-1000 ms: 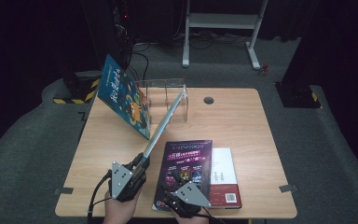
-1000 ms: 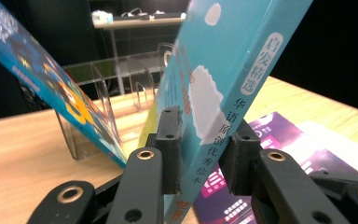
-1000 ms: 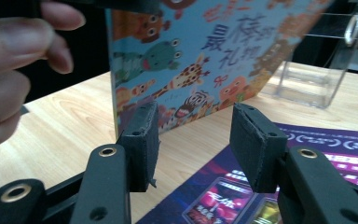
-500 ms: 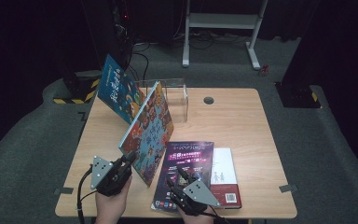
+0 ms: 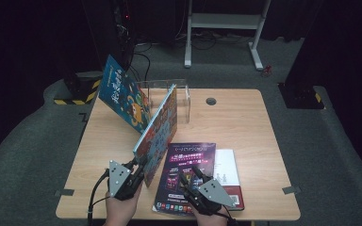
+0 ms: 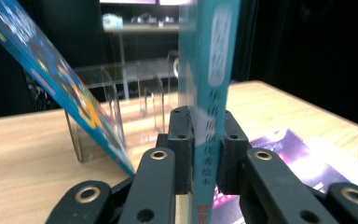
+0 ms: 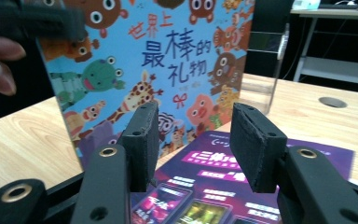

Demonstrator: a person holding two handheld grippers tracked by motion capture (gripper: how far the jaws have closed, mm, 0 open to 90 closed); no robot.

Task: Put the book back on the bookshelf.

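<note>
Above the worktop (image 5: pixel 264 122), left hand-held gripper (image 5: pixel 139 170) is clamping the picture book (image 5: pixel 158 129) upright; right hand-held gripper (image 5: pixel 188 176) is hovering open, empty.

The table (image 5: pixel 245 122) is seen from above its near edge, looking forward and down. Each gripper view is taken low and close, facing the far side; the picture book (image 5: pixel 158 129) and acrylic rack (image 5: pixel 184 94) are shared by all three.

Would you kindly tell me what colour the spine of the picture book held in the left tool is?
Teal, on the picture book's spine, clearest in the left gripper view.
</note>
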